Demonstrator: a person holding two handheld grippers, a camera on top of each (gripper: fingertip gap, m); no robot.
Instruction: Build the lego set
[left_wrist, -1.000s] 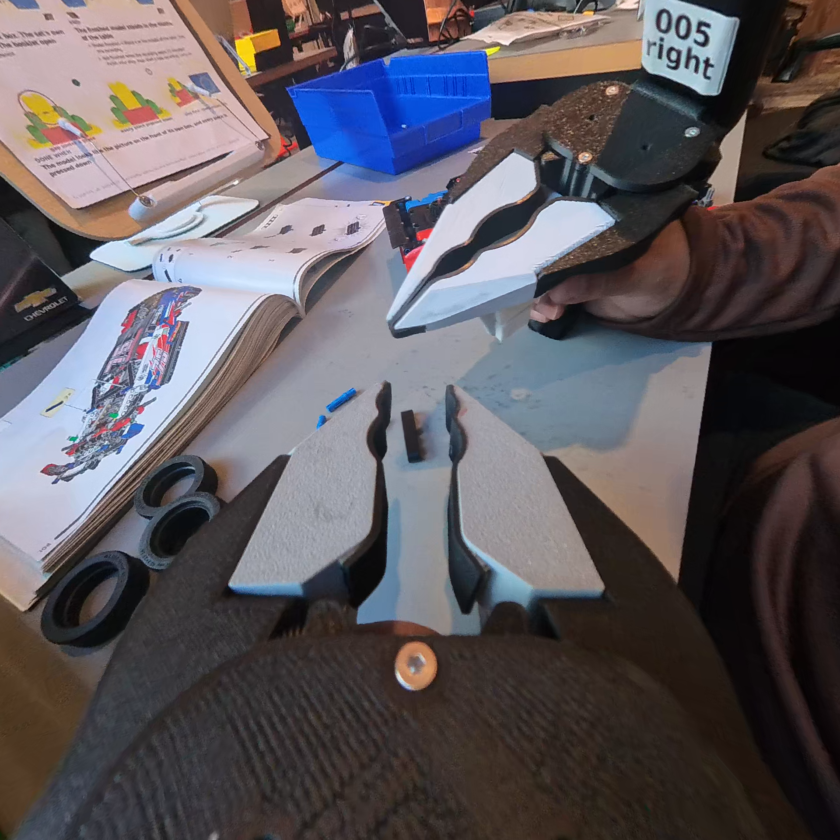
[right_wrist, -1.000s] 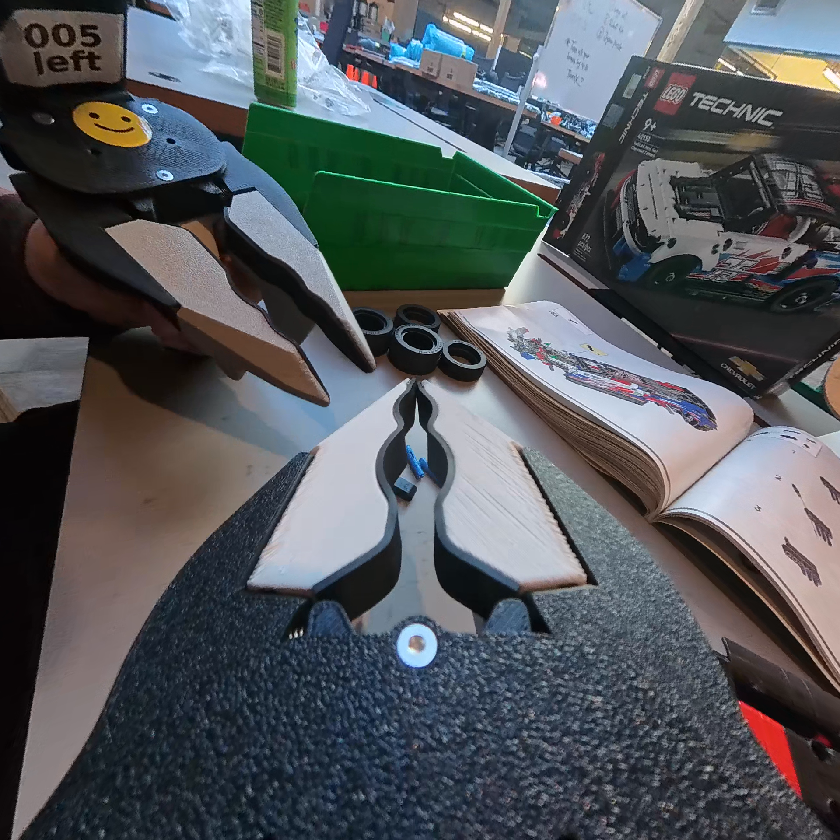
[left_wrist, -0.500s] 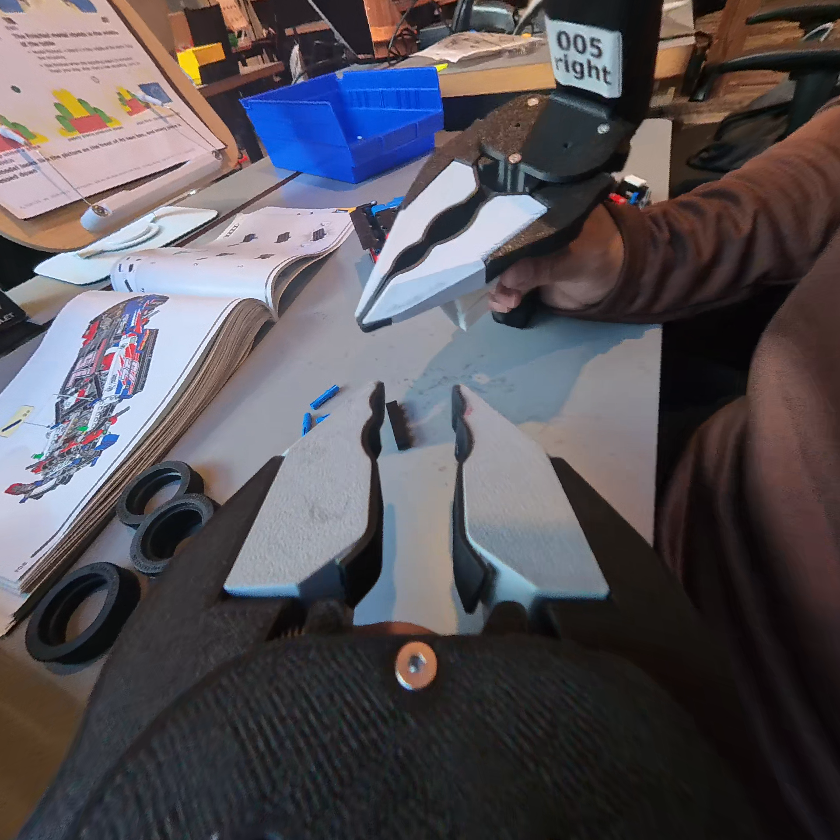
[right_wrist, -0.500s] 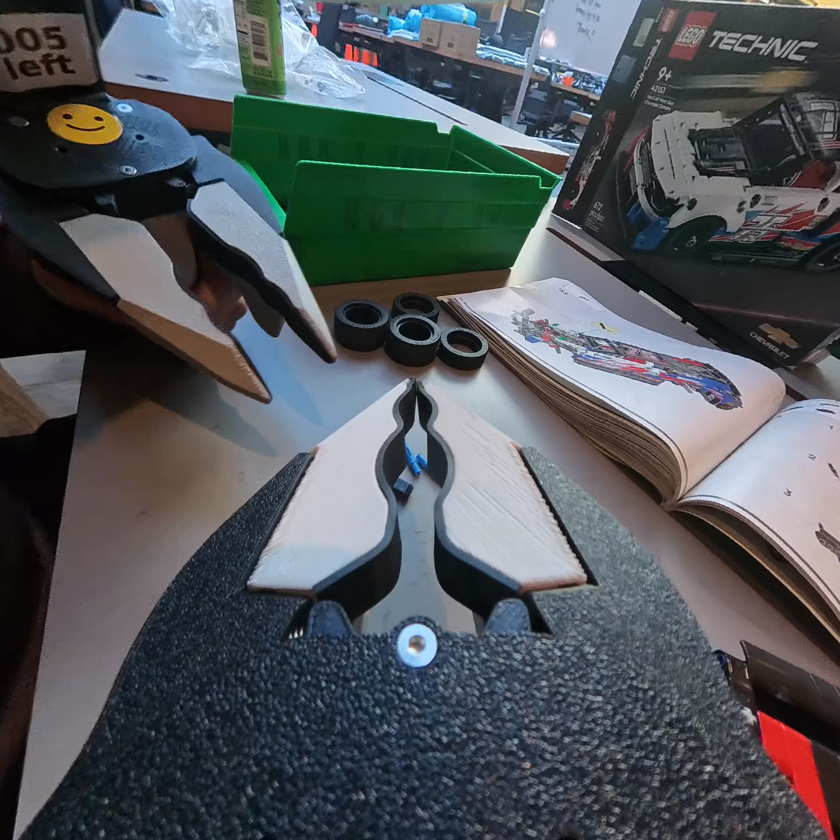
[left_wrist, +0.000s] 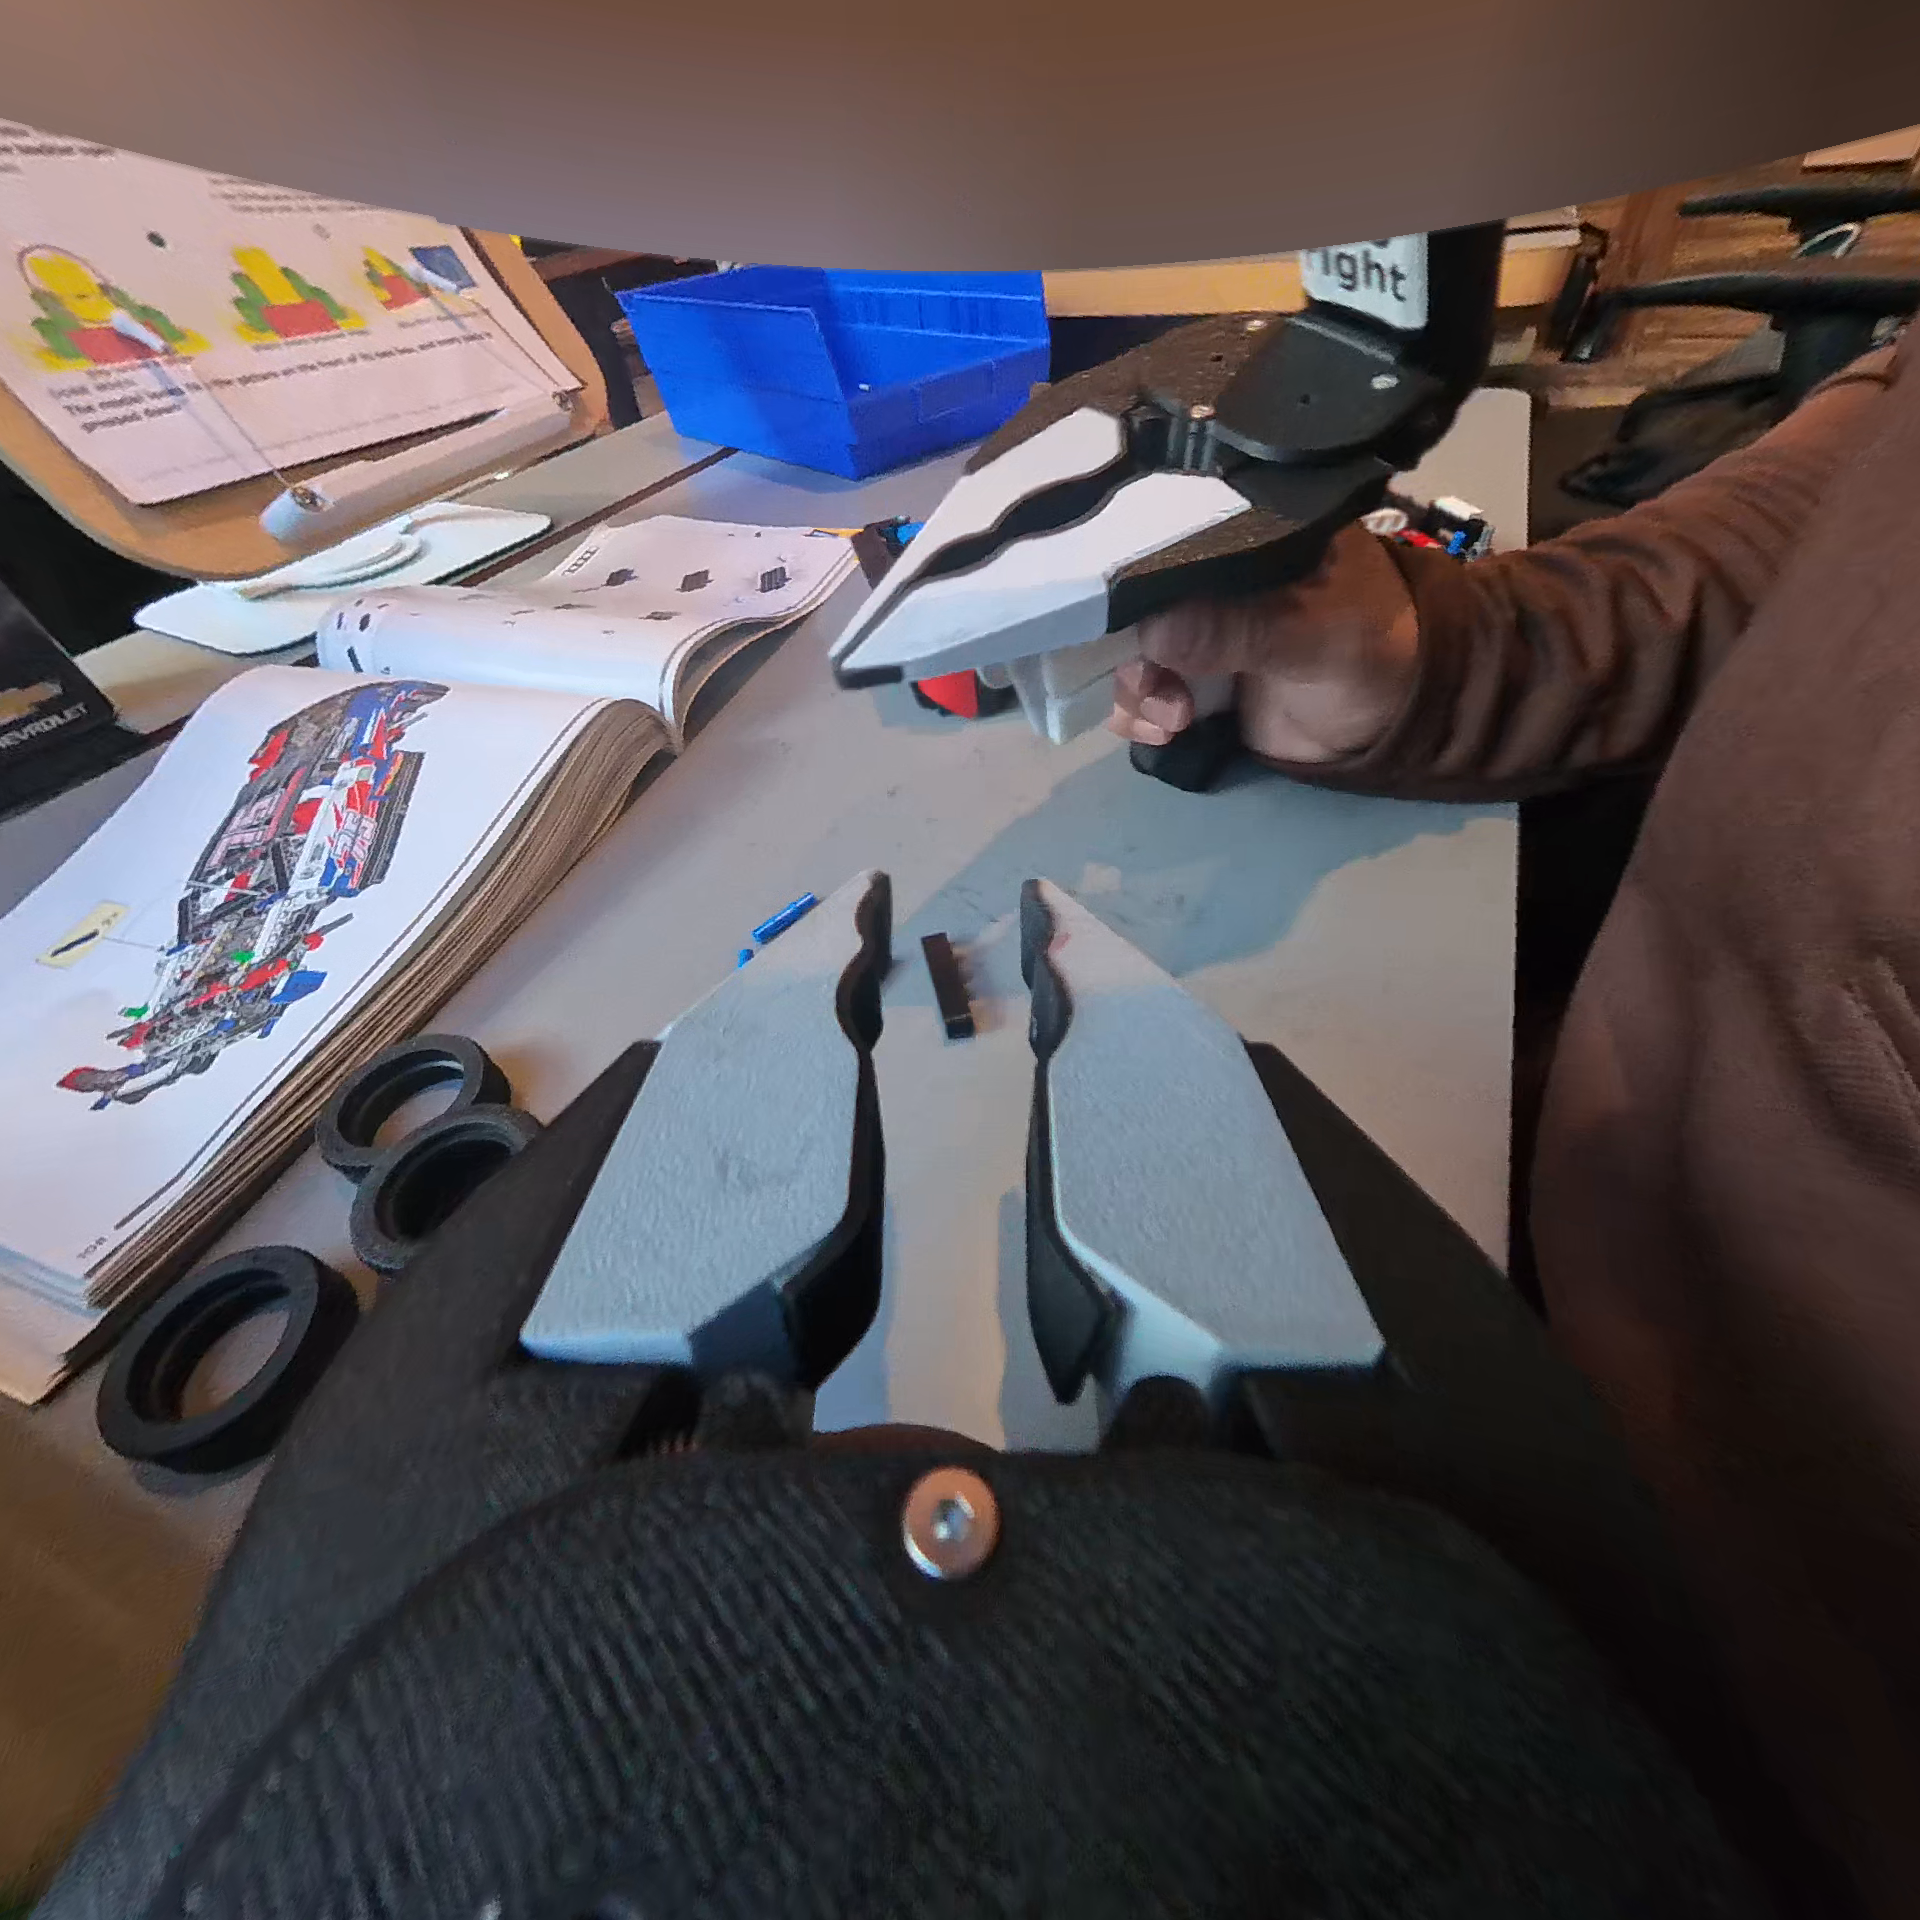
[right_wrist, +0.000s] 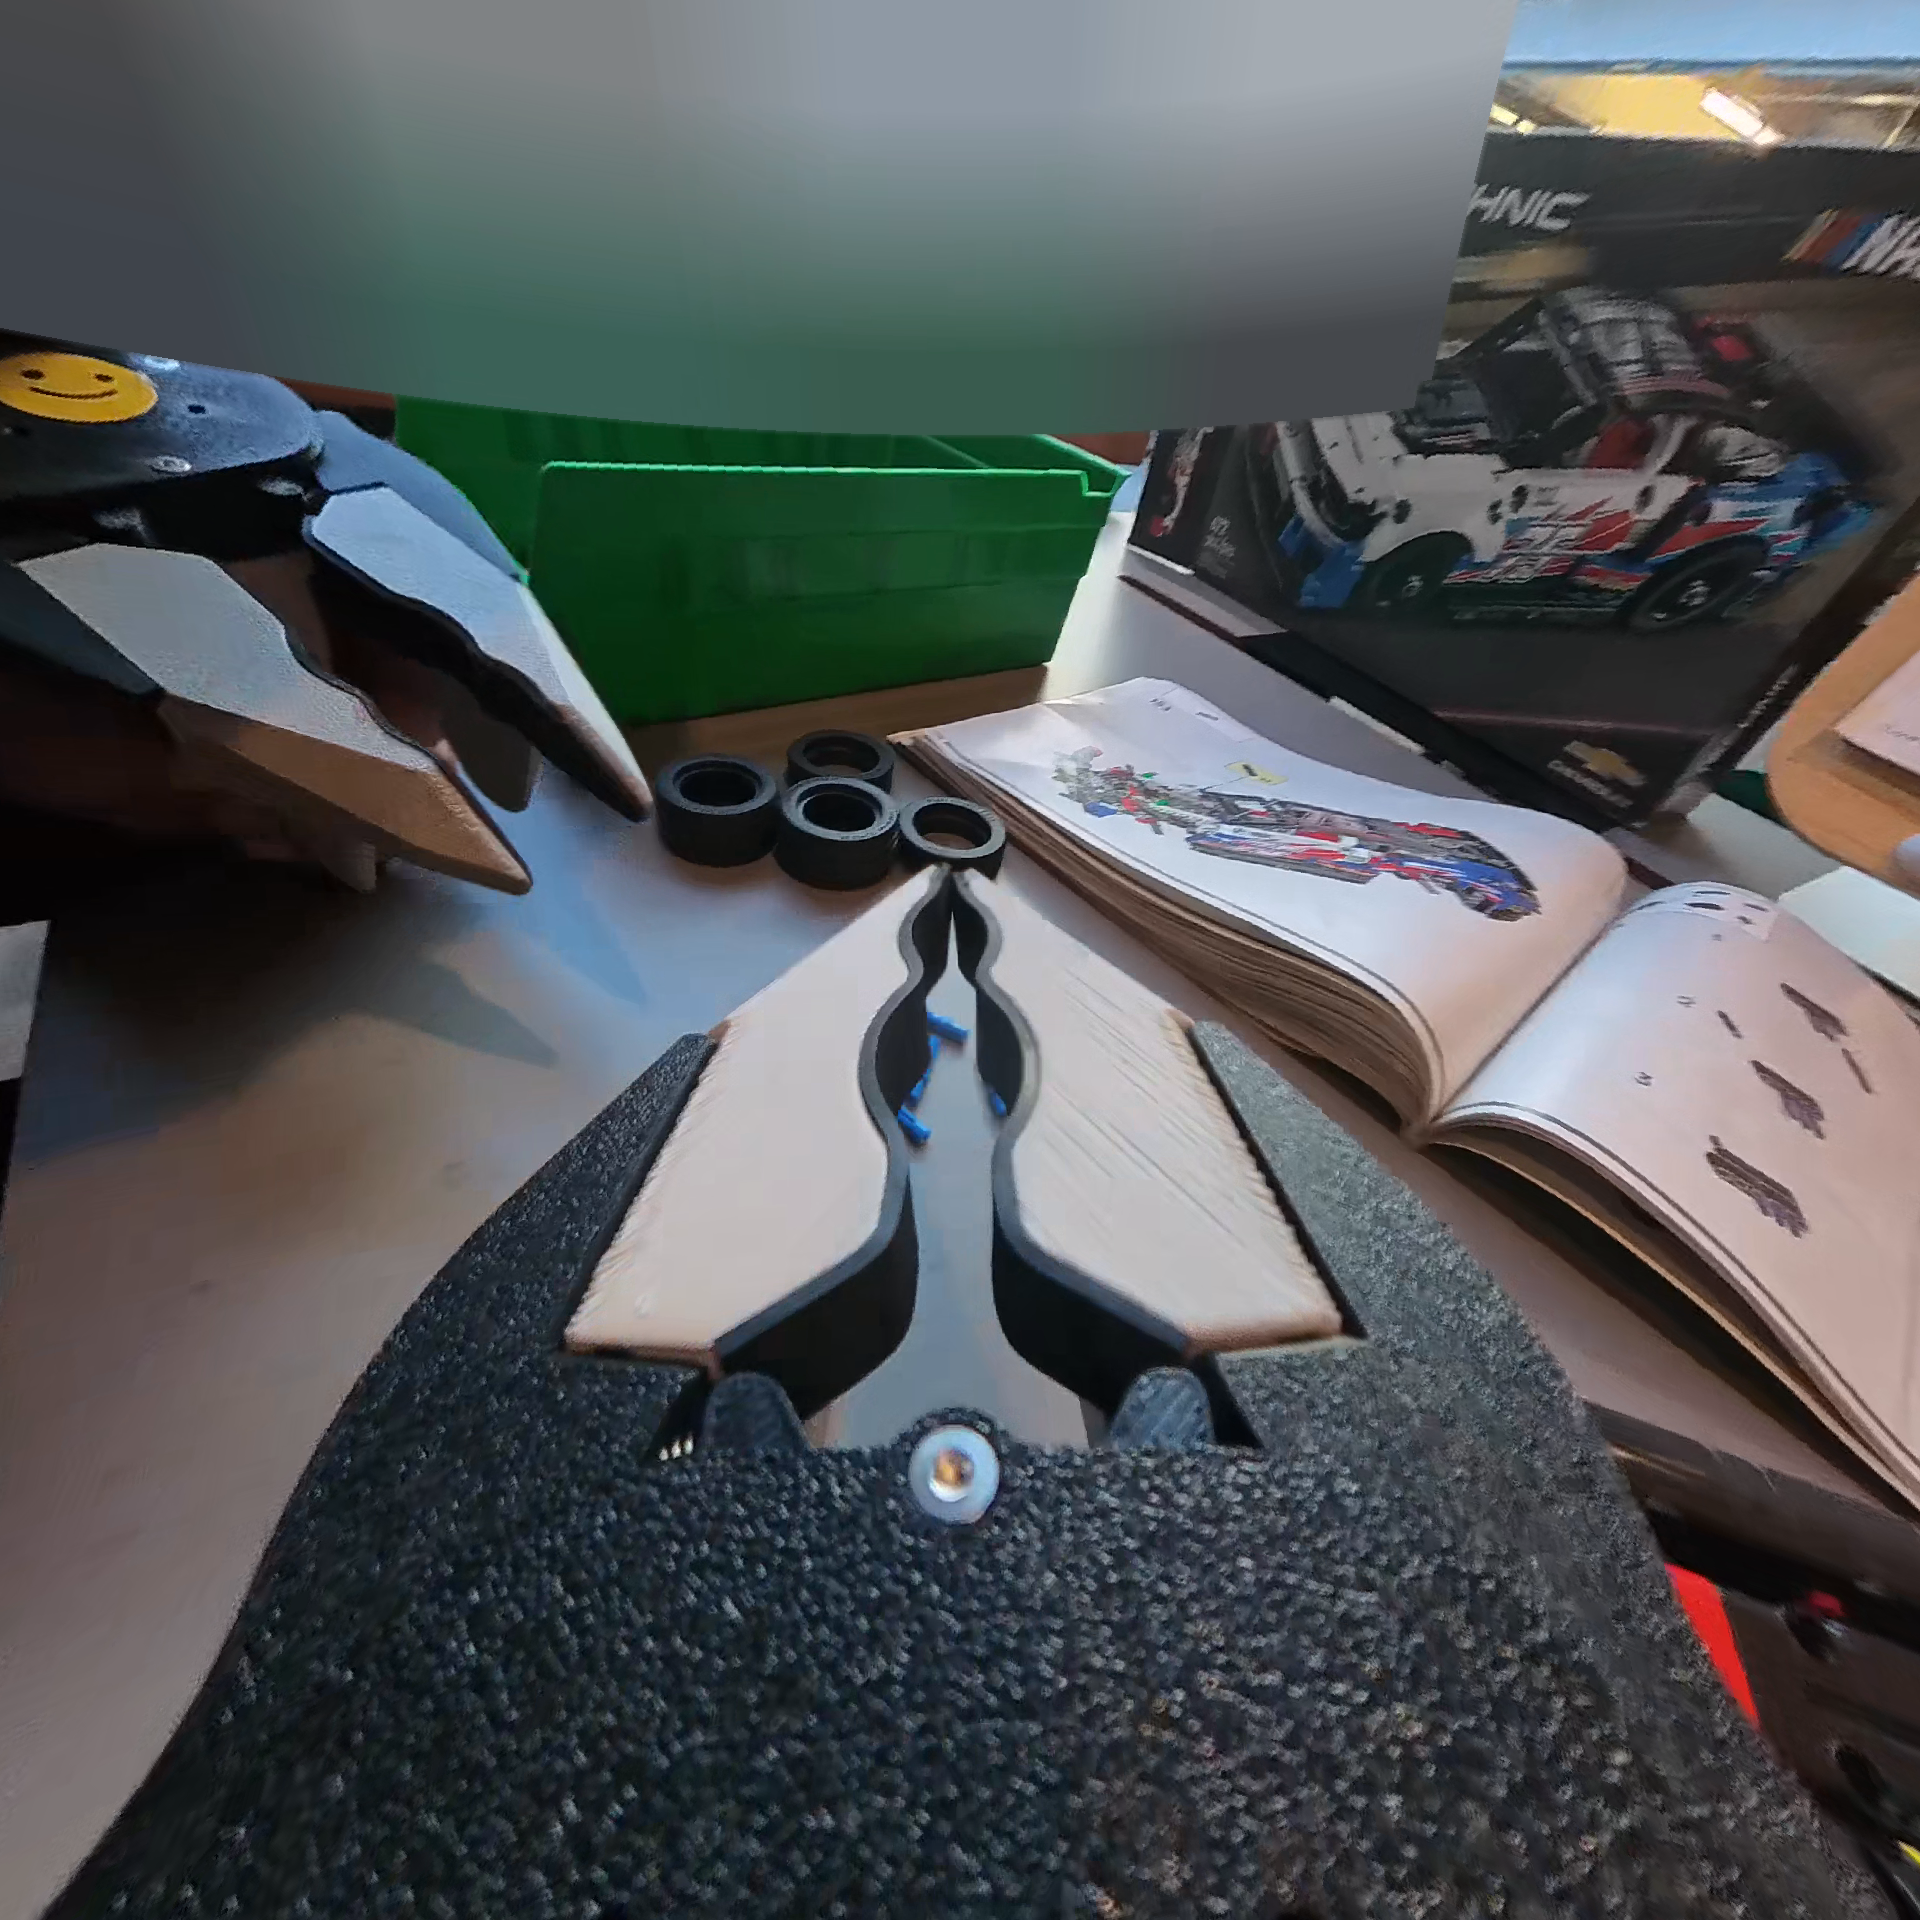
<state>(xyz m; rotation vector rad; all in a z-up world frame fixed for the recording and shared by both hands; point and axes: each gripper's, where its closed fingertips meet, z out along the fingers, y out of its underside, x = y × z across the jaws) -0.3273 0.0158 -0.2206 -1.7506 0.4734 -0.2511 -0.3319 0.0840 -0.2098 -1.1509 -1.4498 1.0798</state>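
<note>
Since half a second ago, the left hand-held gripper (left_wrist: 956, 904) has been shifted so that the small black lego piece (left_wrist: 948, 985) is framed squarely in the gap between its fingers instead of lying close beside the left finger; the right hand-held gripper (right_wrist: 951, 883) has been tipped so that its tips now line up with the black tyres (right_wrist: 831, 805).

The left hand-held gripper is held open, with a clear gap between its fingers, and nothing is gripped. The right hand-held gripper is closed at the tips and empty; through the wavy slot behind the tips, small blue pins (right_wrist: 928, 1070) are seen lying on the tabletop (left_wrist: 1299, 956).

The black lego piece is lying flat on the tabletop, well to the right of the open instruction book (left_wrist: 343, 862). A blue pin (left_wrist: 784, 916) is lying between that piece and the book. Three tyres are seen just beside the book's near edge in the left wrist view; four are shown in the right wrist view. A blue bin (left_wrist: 852, 364) is placed beyond the book, a green bin (right_wrist: 810, 582) beyond the tyres, and the set's box (right_wrist: 1558, 499) is stood behind the book.
</note>
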